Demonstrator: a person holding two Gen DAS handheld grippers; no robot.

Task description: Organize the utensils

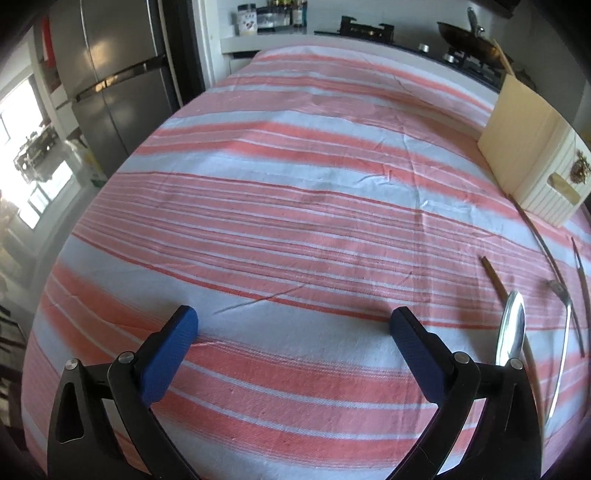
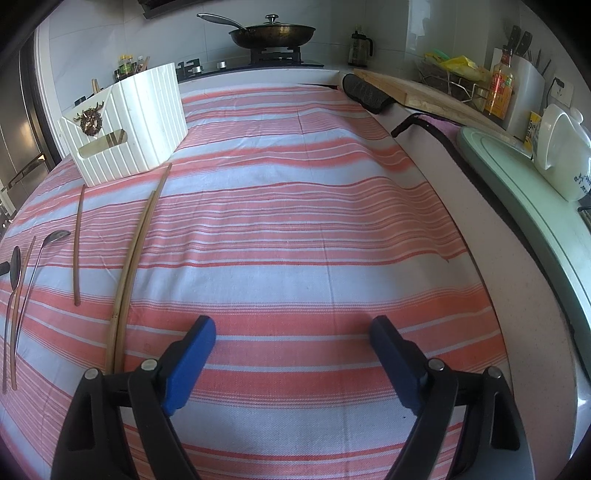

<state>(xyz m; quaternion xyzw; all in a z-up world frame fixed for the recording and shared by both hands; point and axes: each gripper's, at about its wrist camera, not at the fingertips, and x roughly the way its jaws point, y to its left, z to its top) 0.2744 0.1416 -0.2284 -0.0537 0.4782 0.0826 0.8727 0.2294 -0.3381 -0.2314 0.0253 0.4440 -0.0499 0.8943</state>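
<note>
Utensils lie scattered on the striped tablecloth [image 2: 295, 229], all toward the side between my two claws. My left gripper [image 1: 293, 323] hangs over bare cloth with its blue pads spread wide and nothing between them. My right gripper [image 2: 293, 332] is the same: jaws wide apart, holding nothing, above a red stripe.

From the right wrist view, a pair of pale bamboo chopsticks [image 2: 138, 251] runs lengthwise just to the left of my right claw, its far tips reaching almost to the white ribbed utensil box [image 2: 147, 122]. Further left lies a single dark chopstick [image 2: 77, 247], apart from the pair. Beyond that a metal spoon [image 2: 44, 251] rests with its bowl toward the box, then another reddish-brown chopstick [image 2: 22, 302], and a second spoon [image 2: 14, 266] near the edge of the view.

From the left wrist view the same group sits at the far right: one spoon [image 1: 511, 332] lies close beside my left claw's right finger, with a brown chopstick [image 1: 493, 277] just past its bowl.

The box stands upright on the cloth, with a slot handle and a small gold ornament [image 2: 88, 120] on its short end. What it contains I cannot tell. A lidded frying pan [image 2: 273, 33] sits on the stove behind the table.
</note>
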